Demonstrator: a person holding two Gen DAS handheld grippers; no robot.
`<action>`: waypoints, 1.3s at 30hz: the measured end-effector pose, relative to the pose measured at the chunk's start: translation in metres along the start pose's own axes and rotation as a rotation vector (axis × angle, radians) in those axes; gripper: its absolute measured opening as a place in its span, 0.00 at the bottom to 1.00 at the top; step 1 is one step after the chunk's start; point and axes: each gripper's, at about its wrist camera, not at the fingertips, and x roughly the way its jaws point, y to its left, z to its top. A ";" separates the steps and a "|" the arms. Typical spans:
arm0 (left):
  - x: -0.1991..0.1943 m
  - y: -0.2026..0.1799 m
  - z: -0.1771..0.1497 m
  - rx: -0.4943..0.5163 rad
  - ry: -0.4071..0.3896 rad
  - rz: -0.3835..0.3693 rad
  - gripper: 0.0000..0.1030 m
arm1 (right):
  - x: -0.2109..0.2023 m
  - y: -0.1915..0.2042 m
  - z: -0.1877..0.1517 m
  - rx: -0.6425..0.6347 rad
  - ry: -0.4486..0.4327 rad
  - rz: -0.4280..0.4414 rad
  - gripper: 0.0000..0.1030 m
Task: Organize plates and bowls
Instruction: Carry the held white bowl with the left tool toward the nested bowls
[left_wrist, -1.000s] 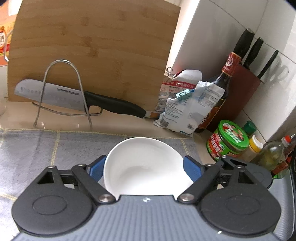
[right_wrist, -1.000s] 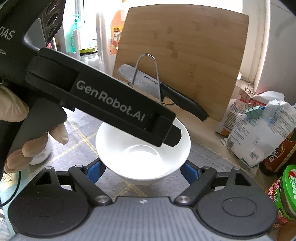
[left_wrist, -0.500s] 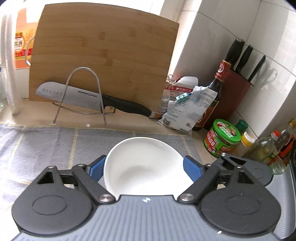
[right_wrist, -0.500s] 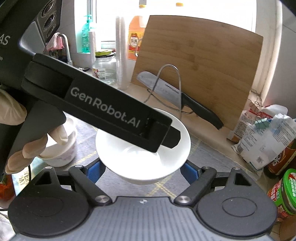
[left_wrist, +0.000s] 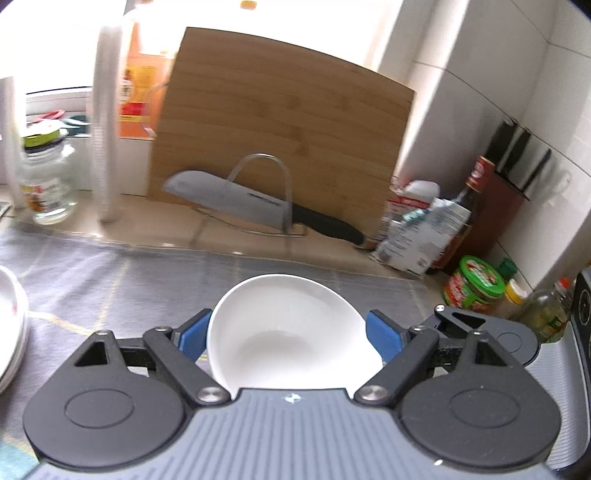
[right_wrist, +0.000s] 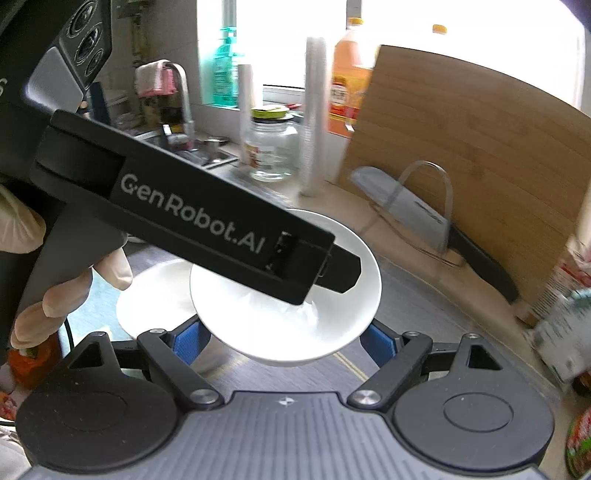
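Observation:
A white bowl (left_wrist: 295, 314) hangs tilted above the grey mat (left_wrist: 92, 288), pressed between the blue pads (left_wrist: 192, 334) of my left gripper (left_wrist: 288, 336). The right wrist view shows the same bowl (right_wrist: 332, 314) between the blue pads (right_wrist: 184, 343) of my right gripper (right_wrist: 282, 341). There the left gripper (right_wrist: 332, 266) reaches across the bowl from the left, held by a gloved hand (right_wrist: 74, 295). White plates (left_wrist: 11, 325) lie at the mat's left edge. A white dish (right_wrist: 155, 295) sits just behind the bowl.
A bamboo cutting board (left_wrist: 280, 122) leans on the wall behind a knife (left_wrist: 236, 199) on a wire stand. A glass jar (left_wrist: 44, 177) and stacked cups (left_wrist: 107, 122) stand left. Packets (left_wrist: 417, 229), bottles and a green-lidded jar (left_wrist: 476, 288) crowd the right corner. The sink tap (right_wrist: 181, 99) is far left.
Both grippers have carried the bowl leftward and slightly up along the counter. The cutting board and knife slid right in view, and the jar, cups, plates and sink came in.

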 end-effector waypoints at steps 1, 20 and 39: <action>-0.005 0.005 -0.001 -0.010 -0.005 0.013 0.84 | 0.002 0.005 0.003 -0.009 -0.001 0.010 0.88; -0.034 0.066 -0.029 -0.131 0.015 0.098 0.85 | 0.039 0.054 0.022 -0.073 0.063 0.162 0.88; -0.027 0.078 -0.050 -0.164 0.025 0.058 0.85 | 0.044 0.066 0.012 -0.104 0.109 0.136 0.89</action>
